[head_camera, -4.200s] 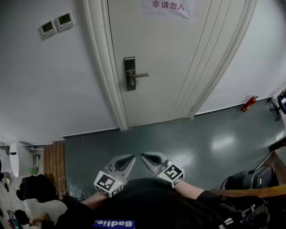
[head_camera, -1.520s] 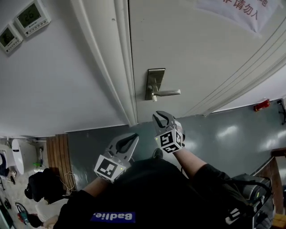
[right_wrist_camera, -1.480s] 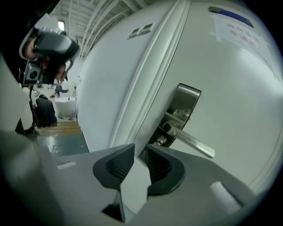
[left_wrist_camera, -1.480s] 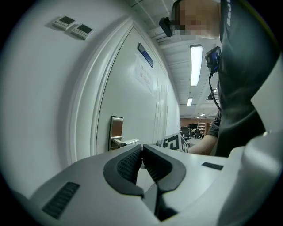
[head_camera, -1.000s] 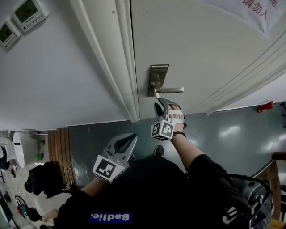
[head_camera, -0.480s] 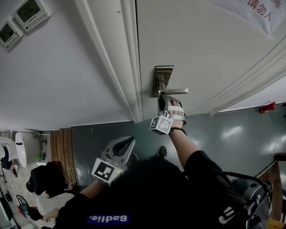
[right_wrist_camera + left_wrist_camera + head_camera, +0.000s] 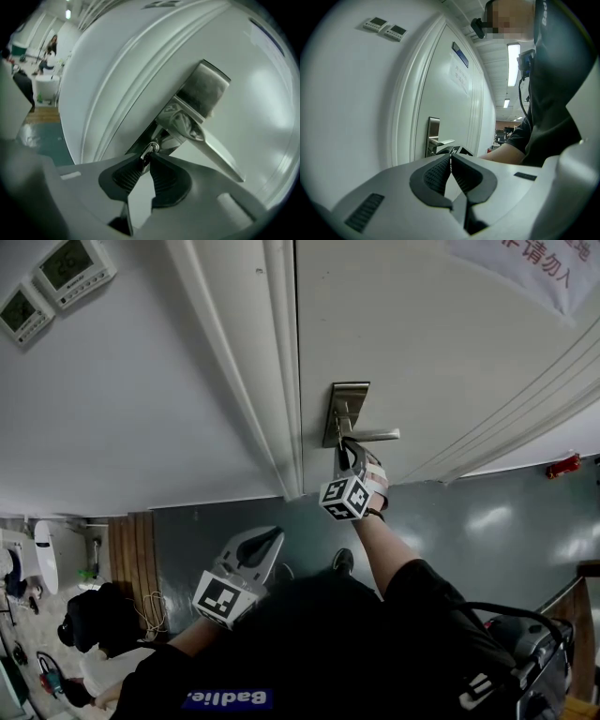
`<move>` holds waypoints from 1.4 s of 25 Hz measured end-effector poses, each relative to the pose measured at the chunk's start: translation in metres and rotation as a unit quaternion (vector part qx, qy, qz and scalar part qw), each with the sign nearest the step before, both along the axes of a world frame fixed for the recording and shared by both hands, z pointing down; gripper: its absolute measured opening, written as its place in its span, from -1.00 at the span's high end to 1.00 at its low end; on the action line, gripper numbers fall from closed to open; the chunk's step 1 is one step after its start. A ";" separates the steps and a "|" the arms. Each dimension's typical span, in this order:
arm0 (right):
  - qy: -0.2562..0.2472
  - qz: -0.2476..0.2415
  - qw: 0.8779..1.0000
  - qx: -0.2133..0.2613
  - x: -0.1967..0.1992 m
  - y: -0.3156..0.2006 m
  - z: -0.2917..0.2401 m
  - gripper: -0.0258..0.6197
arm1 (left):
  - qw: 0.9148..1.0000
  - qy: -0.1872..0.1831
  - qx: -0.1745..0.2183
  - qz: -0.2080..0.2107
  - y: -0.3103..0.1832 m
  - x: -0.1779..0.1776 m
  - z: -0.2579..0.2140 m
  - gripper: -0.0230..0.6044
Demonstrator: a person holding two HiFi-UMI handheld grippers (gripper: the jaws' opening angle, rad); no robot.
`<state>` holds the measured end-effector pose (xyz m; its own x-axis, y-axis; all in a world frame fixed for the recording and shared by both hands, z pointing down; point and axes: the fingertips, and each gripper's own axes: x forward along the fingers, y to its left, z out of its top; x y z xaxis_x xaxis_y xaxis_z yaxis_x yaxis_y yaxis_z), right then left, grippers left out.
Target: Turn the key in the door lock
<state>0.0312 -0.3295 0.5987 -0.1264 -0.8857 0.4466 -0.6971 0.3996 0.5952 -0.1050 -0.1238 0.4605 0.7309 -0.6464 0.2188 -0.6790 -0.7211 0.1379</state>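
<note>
Since the key [image 7: 149, 150] looks small, hard and smooth, it may slip, so pinch its flat head. It sticks out just under the handle [image 7: 219, 158]. The right gripper [image 7: 144, 161] is closing its jaws on the key. The left gripper [image 7: 450, 159], well below the handle, has its jaws together and empty.

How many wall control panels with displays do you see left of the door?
2. Both are on the wall, upper left in the head view: one panel nearer the door frame, the other beside it at the picture's edge. More may be off-frame.
</note>
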 end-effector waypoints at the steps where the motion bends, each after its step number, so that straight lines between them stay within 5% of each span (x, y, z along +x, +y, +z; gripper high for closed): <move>1: -0.038 0.010 0.999 -0.012 0.000 0.000 0.000 0.77 | 1.000 0.000 0.002 0.000 -0.001 -0.001 0.000 0.88; 5: -0.210 0.047 0.975 -0.060 0.002 -0.001 0.001 0.79 | 1.000 0.004 0.003 -0.002 -0.002 -0.003 0.000 0.88; 11: -0.436 0.082 0.889 -0.111 0.005 -0.002 0.002 0.83 | 1.000 0.007 0.006 -0.009 -0.002 -0.007 0.000 0.88; 14: -0.545 0.092 0.822 -0.139 0.005 -0.002 0.002 0.84 | 1.000 -0.002 -0.002 -0.004 -0.001 -0.006 -0.002 0.88; 20: -0.745 0.094 0.631 -0.198 0.007 -0.004 -0.002 0.86 | 1.000 -0.001 0.004 -0.008 -0.003 -0.005 0.002 0.88; 22: -0.775 0.093 0.588 -0.213 0.008 -0.004 -0.001 0.85 | 1.000 -0.002 -0.001 -0.007 -0.003 -0.002 0.000 0.88; 26: -0.809 0.089 0.532 -0.235 0.009 -0.003 0.002 0.84 | 1.000 -0.005 -0.006 -0.003 -0.003 0.004 -0.001 0.88; 31: -0.826 0.085 0.497 -0.252 0.010 -0.002 0.004 0.84 | 1.000 -0.006 -0.003 -0.003 -0.004 0.011 0.000 0.88; 35: -0.858 0.064 0.431 -0.271 0.009 -0.002 0.005 0.84 | 1.000 -0.003 -0.001 -0.011 -0.004 0.012 0.007 0.88</move>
<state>0.0404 -0.3316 0.6040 -0.6492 -0.7581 -0.0619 0.0381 0.0488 -0.9981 -0.0928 -0.1279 0.4673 0.7152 -0.6615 0.2255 -0.6955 -0.7057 0.1355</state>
